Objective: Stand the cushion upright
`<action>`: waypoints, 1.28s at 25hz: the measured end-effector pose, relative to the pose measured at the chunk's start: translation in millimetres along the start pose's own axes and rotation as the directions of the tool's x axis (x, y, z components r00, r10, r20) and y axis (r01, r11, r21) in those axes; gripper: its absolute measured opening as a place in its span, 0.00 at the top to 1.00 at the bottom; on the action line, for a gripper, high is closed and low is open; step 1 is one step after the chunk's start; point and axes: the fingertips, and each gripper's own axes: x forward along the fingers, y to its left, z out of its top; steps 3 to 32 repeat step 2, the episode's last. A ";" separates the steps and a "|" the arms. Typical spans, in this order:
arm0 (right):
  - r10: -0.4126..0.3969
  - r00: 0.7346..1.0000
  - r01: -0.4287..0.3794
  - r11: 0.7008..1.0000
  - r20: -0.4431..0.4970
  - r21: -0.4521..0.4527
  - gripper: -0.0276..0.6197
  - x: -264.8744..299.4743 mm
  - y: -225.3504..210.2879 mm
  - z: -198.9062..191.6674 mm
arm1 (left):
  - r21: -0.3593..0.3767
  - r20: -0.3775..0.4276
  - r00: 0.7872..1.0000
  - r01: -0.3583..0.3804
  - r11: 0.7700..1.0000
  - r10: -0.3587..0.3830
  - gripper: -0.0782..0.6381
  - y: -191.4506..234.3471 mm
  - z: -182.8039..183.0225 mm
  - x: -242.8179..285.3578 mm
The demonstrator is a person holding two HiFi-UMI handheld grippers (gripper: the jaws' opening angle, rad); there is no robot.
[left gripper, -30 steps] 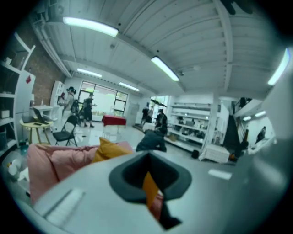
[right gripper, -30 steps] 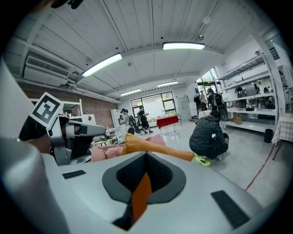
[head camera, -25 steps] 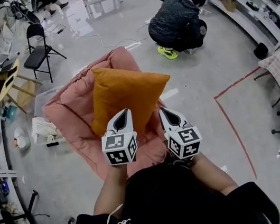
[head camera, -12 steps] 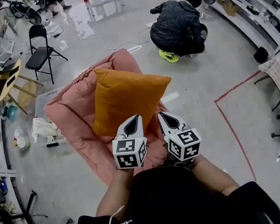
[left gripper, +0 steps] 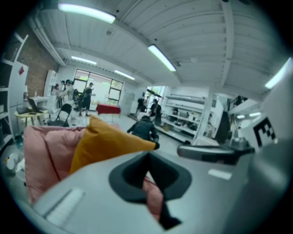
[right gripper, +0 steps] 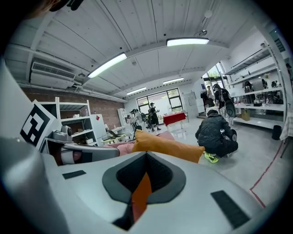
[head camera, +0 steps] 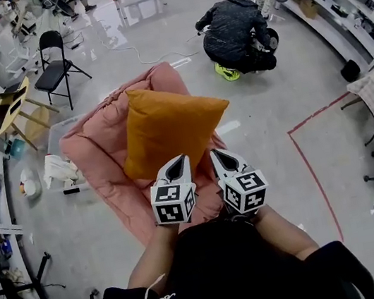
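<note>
The cushion (head camera: 169,130) is coloured a plain mustard-orange — the beanbag (head camera: 97,150) a dusty pink. Black-and-white square markers are carried on the white cubes of the left gripper (head camera: 176,158) and right gripper (head camera: 214,152). The pale grey floor (head camera: 260,118) is marked with a red line (head camera: 309,174).

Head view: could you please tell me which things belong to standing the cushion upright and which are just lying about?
For the job: orange cushion, pink beanbag it rests on, left tongs, right tongs.
Lying about: black folding chair, yellow table, white bag.
</note>
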 end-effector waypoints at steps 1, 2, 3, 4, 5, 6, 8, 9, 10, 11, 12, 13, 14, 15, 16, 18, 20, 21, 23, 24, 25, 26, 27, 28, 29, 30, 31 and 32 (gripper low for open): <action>0.001 1.000 -0.001 1.000 -0.002 0.001 0.96 -0.1 -0.7 -1.2 | -0.002 -0.002 1.000 0.000 1.000 0.000 0.90 -0.4 -1.0 0.9; 0.001 1.000 -0.001 1.000 -0.003 0.002 0.96 -0.3 -1.4 -2.3 | -0.004 -0.004 1.000 0.000 1.000 0.000 0.90 -0.8 -2.0 2.0; 0.001 1.000 -0.001 1.000 -0.003 0.002 0.96 -0.3 -1.4 -2.3 | -0.004 -0.004 1.000 0.000 1.000 0.000 0.90 -0.8 -2.0 2.0; 0.001 1.000 -0.001 1.000 -0.003 0.002 0.96 -0.3 -1.4 -2.3 | -0.004 -0.004 1.000 0.000 1.000 0.000 0.90 -0.8 -2.0 2.0; 0.001 1.000 -0.001 1.000 -0.003 0.002 0.96 -0.3 -1.4 -2.3 | -0.004 -0.004 1.000 0.000 1.000 0.000 0.90 -0.8 -2.0 2.0; 0.001 1.000 -0.001 1.000 -0.003 0.002 0.96 -0.3 -1.4 -2.3 | -0.004 -0.004 1.000 0.000 1.000 0.000 0.90 -0.8 -2.0 2.0; 0.001 1.000 -0.001 1.000 -0.003 0.002 0.96 -0.3 -1.4 -2.3 | -0.004 -0.004 1.000 0.000 1.000 0.000 0.90 -0.8 -2.0 2.0; 0.001 1.000 -0.001 1.000 -0.003 0.002 0.96 -0.3 -1.4 -2.3 | -0.004 -0.004 1.000 0.000 1.000 0.000 0.90 -0.8 -2.0 2.0; 0.001 1.000 -0.001 1.000 -0.003 0.002 0.96 -0.3 -1.4 -2.3 | -0.004 -0.004 1.000 0.000 1.000 0.000 0.90 -0.8 -2.0 2.0; 0.001 1.000 -0.001 1.000 -0.003 0.002 0.96 -0.3 -1.4 -2.3 | -0.004 -0.004 1.000 0.000 1.000 0.000 0.90 -0.8 -2.0 2.0; 0.001 1.000 -0.001 1.000 -0.003 0.002 0.96 -0.3 -1.4 -2.3 | -0.004 -0.004 1.000 0.000 1.000 0.000 0.90 -0.8 -2.0 2.0; 0.001 1.000 -0.001 1.000 -0.003 0.002 0.96 -0.3 -1.4 -2.3 | -0.004 -0.004 1.000 0.000 1.000 0.000 0.90 -0.8 -2.0 2.0; 0.001 1.000 -0.001 1.000 -0.003 0.002 0.96 -0.3 -1.4 -2.3 | -0.004 -0.004 1.000 0.000 1.000 0.000 0.90 -0.8 -2.0 2.0; 0.001 1.000 -0.001 1.000 -0.003 0.002 0.96 -0.3 -1.4 -2.3 | -0.004 -0.004 1.000 0.000 1.000 0.000 0.90 -0.8 -2.0 2.0; 0.001 1.000 -0.001 1.000 -0.003 0.002 0.96 -0.3 -1.4 -2.3 | -0.004 -0.004 1.000 0.000 1.000 0.000 0.90 -0.8 -2.0 2.0; 0.001 1.000 -0.001 1.000 -0.003 0.002 0.96 -0.3 -1.4 -2.3 | -0.004 -0.004 1.000 0.000 1.000 0.000 0.90 -0.8 -2.0 2.0; 0.001 1.000 -0.001 1.000 -0.003 0.002 0.96 -0.3 -1.4 -2.3 | -0.004 -0.004 1.000 0.000 1.000 0.000 0.90 -0.8 -2.0 2.0; 0.001 1.000 -0.001 1.000 -0.003 0.002 0.96 -0.3 -1.4 -2.3 | -0.004 -0.004 1.000 0.000 1.000 0.000 0.90 -0.8 -2.0 2.0; 0.001 1.000 -0.001 1.000 -0.003 0.002 0.96 -0.3 -1.4 -2.3 | -0.004 -0.004 1.000 0.000 1.000 0.000 0.90 -0.8 -2.0 2.0; 0.001 1.000 -0.001 1.000 -0.003 0.002 0.96 -0.3 -1.4 -2.3 | -0.004 -0.004 1.000 0.000 1.000 0.000 0.90 -0.8 -2.0 2.0; 0.001 1.000 -0.001 1.000 -0.003 0.002 0.96 -0.3 -1.4 -2.3 | -0.004 -0.004 1.000 0.000 1.000 0.000 0.90 -0.8 -2.0 2.0; 0.001 1.000 -0.001 1.000 -0.003 0.002 0.96 -0.3 -1.4 -2.3 | -0.004 -0.004 1.000 0.000 1.000 0.000 0.90 -0.8 -2.0 2.0; 0.001 1.000 -0.001 1.000 -0.003 0.002 0.96 -0.3 -1.4 -2.3 | -0.004 -0.004 1.000 0.000 1.000 0.000 0.90 -0.8 -2.0 2.0; 0.001 1.000 -0.001 1.000 -0.003 0.002 0.96 -0.3 -1.4 -2.3 | -0.004 -0.004 1.000 0.000 1.000 0.000 0.90 -0.8 -2.0 2.0; 0.001 1.000 -0.001 1.000 -0.003 0.002 0.96 -0.3 -1.4 -2.3 | -0.004 -0.004 1.000 0.000 1.000 0.000 0.90 -0.8 -2.0 2.0; 0.001 1.000 -0.001 1.000 -0.003 0.002 0.96 -0.3 -1.4 -2.3 | -0.004 -0.004 1.000 0.000 1.000 0.000 0.90 -0.8 -2.0 2.0; 0.001 1.000 -0.001 1.000 -0.003 0.002 0.96 -0.3 -1.4 -2.3 | -0.004 -0.004 1.000 0.000 1.000 0.000 0.90 -0.8 -2.0 2.0; 0.001 1.000 -0.001 1.000 -0.003 0.002 0.96 -0.3 -1.4 -2.3 | -0.004 -0.004 1.000 0.000 1.000 0.000 0.90 -0.8 -2.0 2.0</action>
